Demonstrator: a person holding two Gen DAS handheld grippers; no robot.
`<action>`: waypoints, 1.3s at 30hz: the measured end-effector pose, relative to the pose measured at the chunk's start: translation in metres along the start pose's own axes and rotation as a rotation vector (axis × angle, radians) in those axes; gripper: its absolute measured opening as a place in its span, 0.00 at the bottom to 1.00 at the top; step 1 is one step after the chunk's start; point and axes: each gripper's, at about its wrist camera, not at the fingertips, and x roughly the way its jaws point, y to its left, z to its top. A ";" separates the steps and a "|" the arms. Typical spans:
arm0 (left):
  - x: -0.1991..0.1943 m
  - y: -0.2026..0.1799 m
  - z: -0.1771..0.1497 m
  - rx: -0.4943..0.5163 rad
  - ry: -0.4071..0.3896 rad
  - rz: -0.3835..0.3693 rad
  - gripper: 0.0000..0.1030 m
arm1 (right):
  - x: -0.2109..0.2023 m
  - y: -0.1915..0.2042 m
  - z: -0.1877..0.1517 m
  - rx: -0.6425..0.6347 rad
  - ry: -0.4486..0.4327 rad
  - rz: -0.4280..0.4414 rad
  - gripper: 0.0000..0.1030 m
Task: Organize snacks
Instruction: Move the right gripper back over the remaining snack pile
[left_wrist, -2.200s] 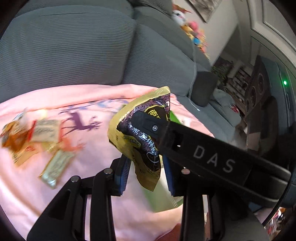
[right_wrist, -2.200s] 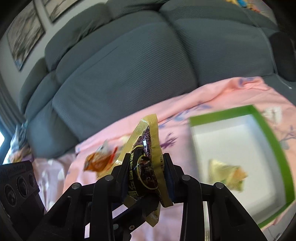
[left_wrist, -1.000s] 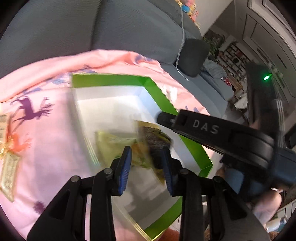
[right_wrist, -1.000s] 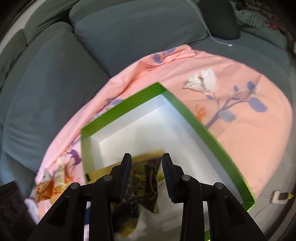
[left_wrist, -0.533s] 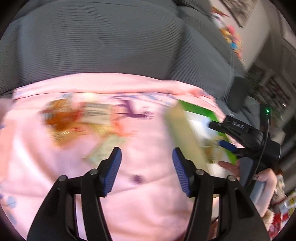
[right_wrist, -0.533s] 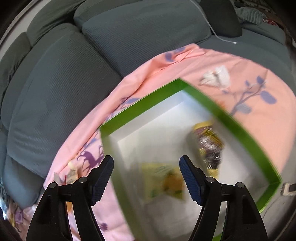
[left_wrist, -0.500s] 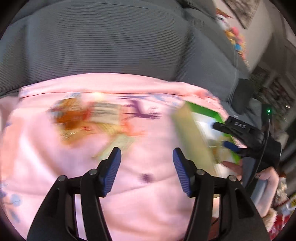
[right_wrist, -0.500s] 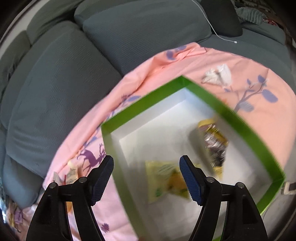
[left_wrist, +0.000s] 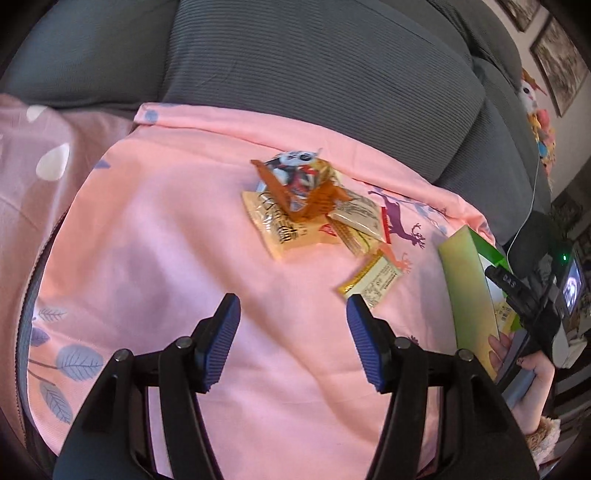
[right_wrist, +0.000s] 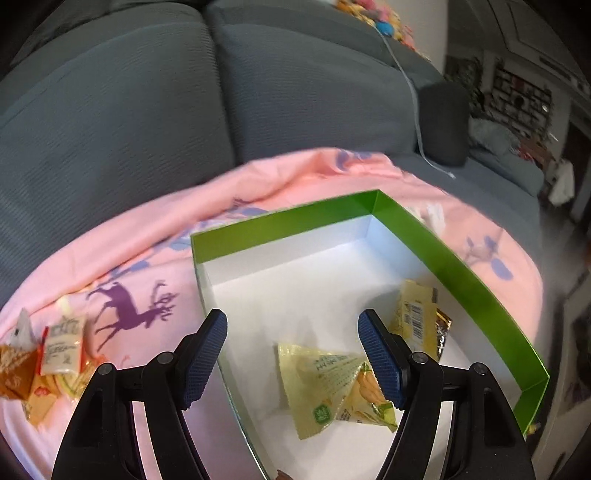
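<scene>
green box (left_wrist: 466, 288) cut off, snack pile (left_wrist: 314, 206) overlapping

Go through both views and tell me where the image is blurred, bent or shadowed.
Left wrist view: snack pile fairly sharp; box at the right edge smeared; sofa bowed by the fisheye; corners black.
Right wrist view: box rim and triangular packet crisp; left snacks soft; soft shadows beside the packets; room at right blurred.
</scene>
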 end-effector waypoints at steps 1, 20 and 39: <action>0.001 0.001 0.000 -0.002 0.003 0.003 0.58 | -0.002 0.003 -0.001 -0.023 -0.011 0.006 0.72; 0.035 0.021 -0.001 0.003 0.022 0.144 0.75 | -0.006 0.117 -0.070 -0.354 0.187 0.444 0.86; 0.064 0.025 -0.002 0.005 0.010 0.190 0.86 | 0.007 0.125 -0.093 -0.417 0.145 0.423 1.00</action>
